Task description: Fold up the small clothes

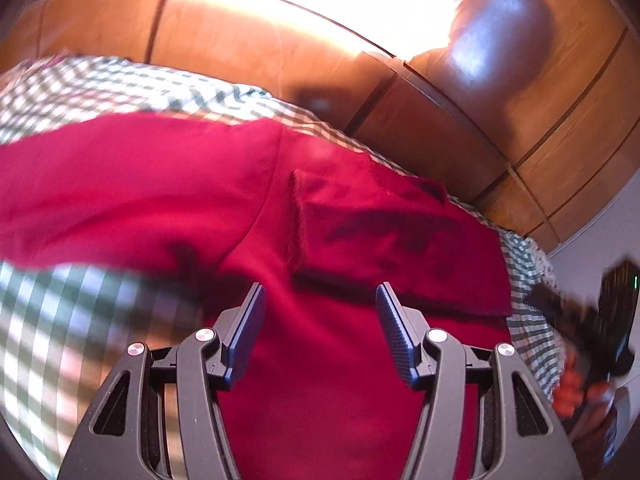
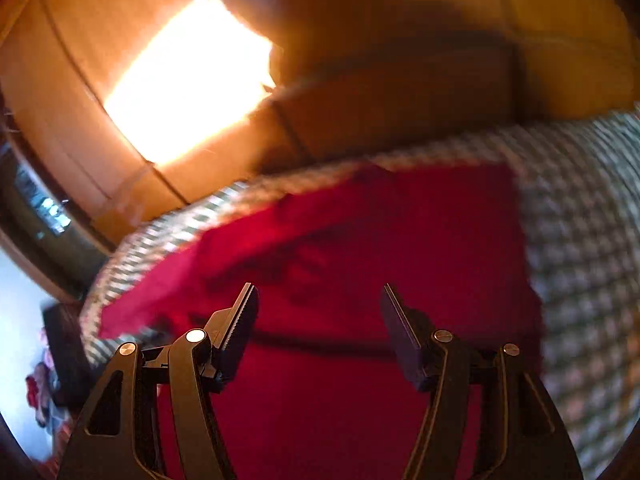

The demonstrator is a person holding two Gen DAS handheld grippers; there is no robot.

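The red cloth [image 1: 200, 184] lies flat on the checked cover [image 1: 60, 320] (blurry, maybe part-folded), so left gripper [image 1: 320, 320] and right gripper [image 2: 318, 320] hang wide apart, holding nothing.

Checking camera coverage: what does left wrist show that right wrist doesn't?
Only left wrist: the right gripper, blurred, at the frame's right edge, and a folded flap on the red garment. Only right wrist: a dark object on the floor at left, too blurred to identify. Both: the red garment on the checkered cloth, the wooden wardrobe with a sun patch behind, and each view's own gripper open above the fabric, left gripper.
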